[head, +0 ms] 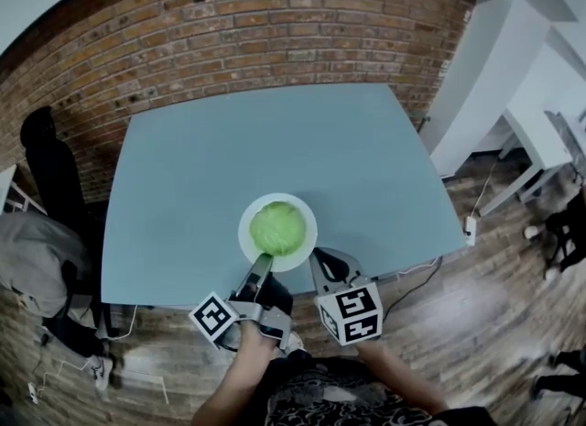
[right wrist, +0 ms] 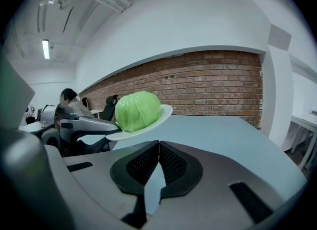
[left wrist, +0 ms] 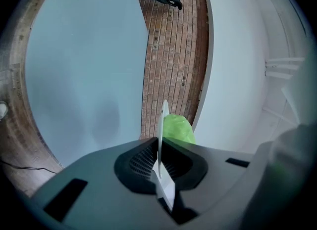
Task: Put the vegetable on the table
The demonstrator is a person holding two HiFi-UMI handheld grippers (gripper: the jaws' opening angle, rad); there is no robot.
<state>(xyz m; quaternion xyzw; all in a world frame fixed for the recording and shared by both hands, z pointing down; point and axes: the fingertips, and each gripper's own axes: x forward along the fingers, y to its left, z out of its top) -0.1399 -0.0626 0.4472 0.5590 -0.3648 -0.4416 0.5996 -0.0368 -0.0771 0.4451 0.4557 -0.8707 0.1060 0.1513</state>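
A round green cabbage [head: 277, 227] lies on a white plate [head: 245, 232] over the near part of the blue-grey table [head: 275, 140]. My left gripper [head: 264, 264] is shut on the plate's near rim. In the left gripper view the plate [left wrist: 162, 125] stands edge-on between the jaws, with the cabbage [left wrist: 178, 129] behind it. The right gripper view shows the plate [right wrist: 161, 115] and cabbage [right wrist: 137, 110] held tilted above the table [right wrist: 223, 130]. My right gripper [head: 320, 259] is shut and empty, just right of the plate's near edge.
A brick wall [head: 275, 21] runs behind the table. A black chair [head: 50, 168] and a seated person in grey [head: 27, 259] are to the left. White desks [head: 549, 131] stand at the right, and a power strip [head: 472, 224] lies by the table's right corner.
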